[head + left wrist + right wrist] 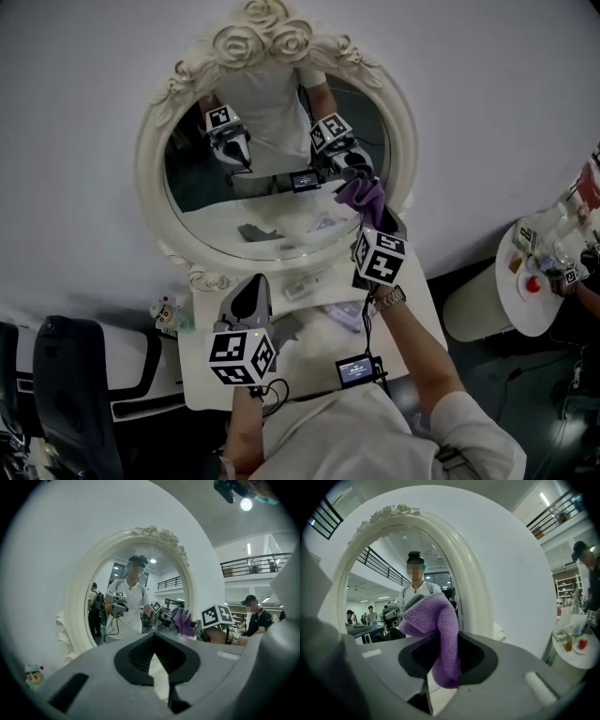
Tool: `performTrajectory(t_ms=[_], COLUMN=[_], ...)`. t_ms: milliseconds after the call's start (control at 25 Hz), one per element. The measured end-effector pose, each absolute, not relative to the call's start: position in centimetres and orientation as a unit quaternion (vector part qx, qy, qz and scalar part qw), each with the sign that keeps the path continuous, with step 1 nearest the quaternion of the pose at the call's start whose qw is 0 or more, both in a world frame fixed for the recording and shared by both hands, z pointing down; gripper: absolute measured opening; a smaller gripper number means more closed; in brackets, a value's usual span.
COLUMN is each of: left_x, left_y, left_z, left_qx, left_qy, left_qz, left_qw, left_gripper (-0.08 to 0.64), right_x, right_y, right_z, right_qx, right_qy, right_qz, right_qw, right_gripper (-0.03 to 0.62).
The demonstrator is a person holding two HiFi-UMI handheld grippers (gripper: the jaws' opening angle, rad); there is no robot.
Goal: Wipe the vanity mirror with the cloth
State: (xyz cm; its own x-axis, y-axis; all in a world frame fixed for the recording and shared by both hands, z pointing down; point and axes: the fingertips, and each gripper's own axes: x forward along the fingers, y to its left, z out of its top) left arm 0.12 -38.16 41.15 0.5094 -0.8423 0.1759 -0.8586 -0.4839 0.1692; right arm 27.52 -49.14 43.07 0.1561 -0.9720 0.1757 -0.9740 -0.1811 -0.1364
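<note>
Cloth [362,193] purple, clamped in right hand-held gripper [440,660] against vanity mirror [281,225]; left hand-held gripper [255,284] jaws together.

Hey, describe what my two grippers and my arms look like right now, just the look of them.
Both grippers have grey bodies tapering to dark-lined jaws. The left gripper and right gripper each carry a white cube with black square markers, trailing a black cable. You wear a white short-sleeved top and a wristwatch on the right wrist.
</note>
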Motion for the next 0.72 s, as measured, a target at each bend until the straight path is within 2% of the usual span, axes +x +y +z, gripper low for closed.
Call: performTrajectory(t_ms=[280, 720], left_x=[-5.5, -13.4], left_y=[-37.1, -35.1], left_z=[42.0, 42.6], left_qx=[0.828, 0.79], left_qy=[-0.544, -0.6], left_qz=[0.033, 0.028], left_qw=[0.128, 0.126], left_gripper=[0.003, 0.003], right_x=[17.1, -0.7], right_y=[-48.5, -49.9], right_z=[44.3, 50.7], right_qx=[0.7, 0.596], right_qy=[-0.707, -0.787], right_qz=[0.095, 0.146], right_qw=[0.011, 0.065], right_gripper=[0.11, 0.11])
